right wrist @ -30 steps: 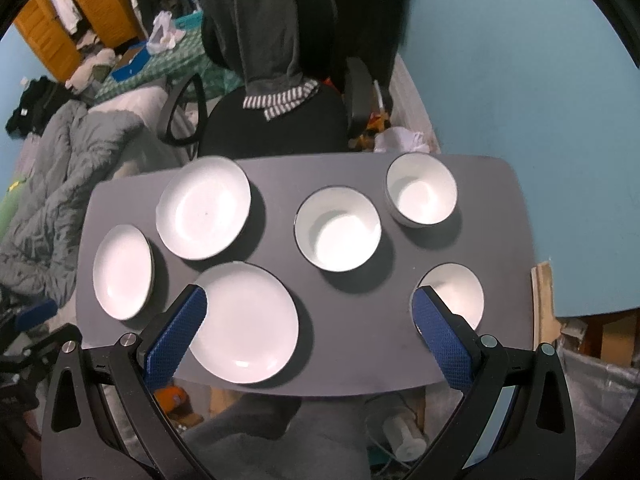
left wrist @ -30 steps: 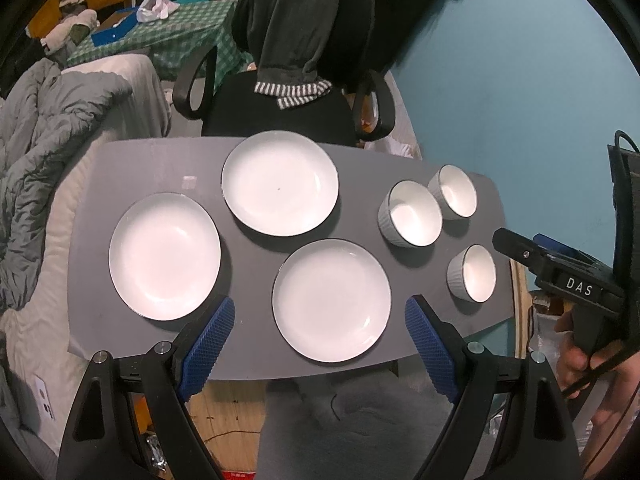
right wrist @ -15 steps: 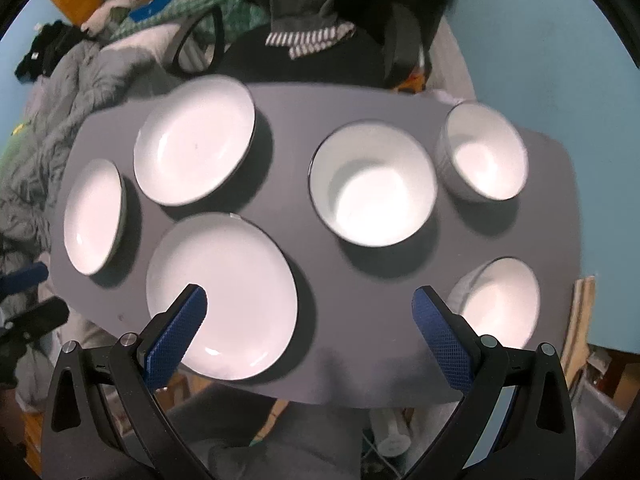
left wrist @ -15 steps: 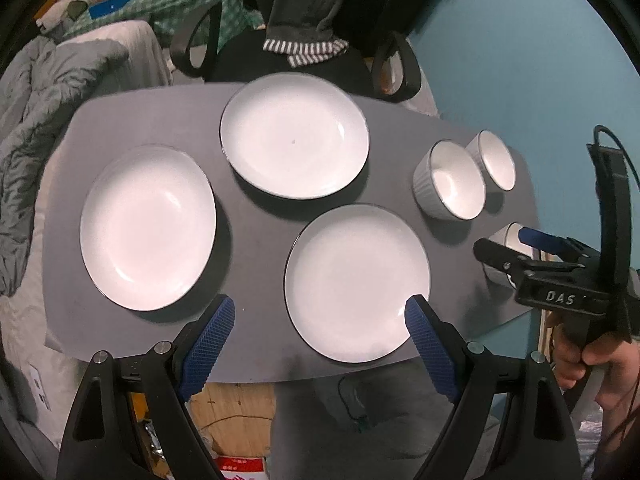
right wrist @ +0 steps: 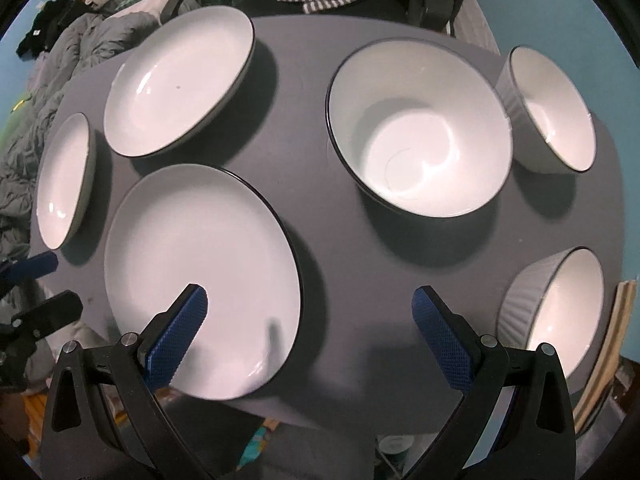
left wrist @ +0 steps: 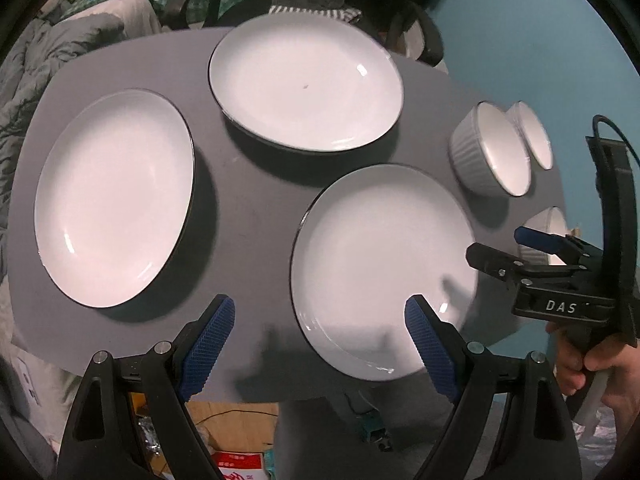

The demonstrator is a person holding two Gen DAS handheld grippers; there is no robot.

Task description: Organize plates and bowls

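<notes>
Three white plates lie on the grey table (left wrist: 248,200): one left (left wrist: 116,196), one far (left wrist: 304,84), one near (left wrist: 384,264). Three white ribbed bowls stand at the right: a middle one (left wrist: 492,152), a far one (left wrist: 534,136) and a near one (left wrist: 550,228). My left gripper (left wrist: 320,340) is open above the table's near edge, beside the near plate. My right gripper (right wrist: 310,332) is open over the near edge, between the near plate (right wrist: 200,276) and the near bowl (right wrist: 560,308). The middle bowl (right wrist: 420,128) and the far bowl (right wrist: 548,108) show beyond it.
A black office chair (left wrist: 320,0) draped with dark clothes stands behind the table. A grey quilt (left wrist: 24,60) lies to the left. A blue wall (left wrist: 520,40) is at the right. Boxes sit on the floor under the near edge (left wrist: 240,468).
Both grippers have come down and forward towards the table; the dishes look much larger. Both stay open. No dish has moved.
</notes>
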